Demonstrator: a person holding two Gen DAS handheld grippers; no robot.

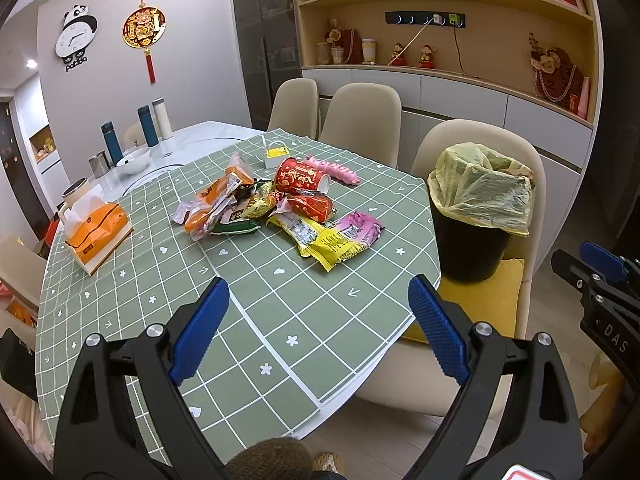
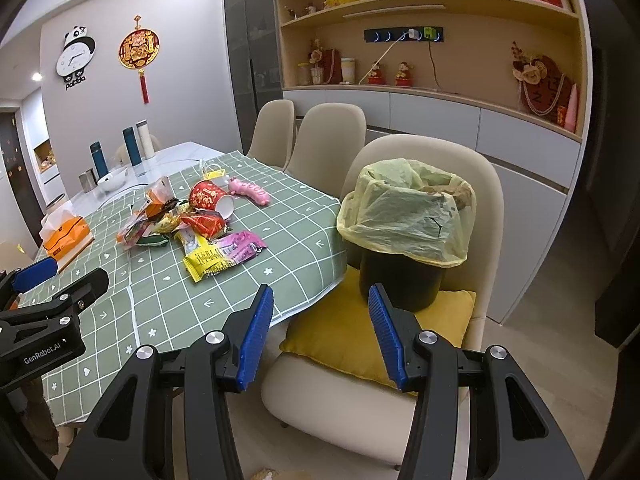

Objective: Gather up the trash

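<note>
A heap of snack wrappers [image 1: 280, 216] [image 2: 200, 232] lies mid-table on the green checked tablecloth [image 1: 280, 312] [image 2: 280, 216], with a tipped red paper cup [image 1: 300, 176] [image 2: 208, 197] and a pink toy [image 1: 334, 168] [image 2: 250, 192] behind it. A black bin with a yellow liner [image 1: 480, 196] [image 2: 404, 216] stands on a chair beside the table. My left gripper [image 1: 320, 292] hovers open over the near tablecloth, well short of the heap, nothing between its blue pads. My right gripper [image 2: 320, 300] is open above the chair's yellow cushion [image 2: 344, 336], in front of the bin.
An orange tissue box [image 1: 98, 232] [image 2: 66, 236] sits at the table's left. Flasks [image 1: 146, 126], a white bowl [image 1: 134, 159] and a small yellow-and-white box [image 1: 275, 154] stand farther back. Beige chairs [image 1: 360, 120] line the far side, before a shelf wall with ornaments.
</note>
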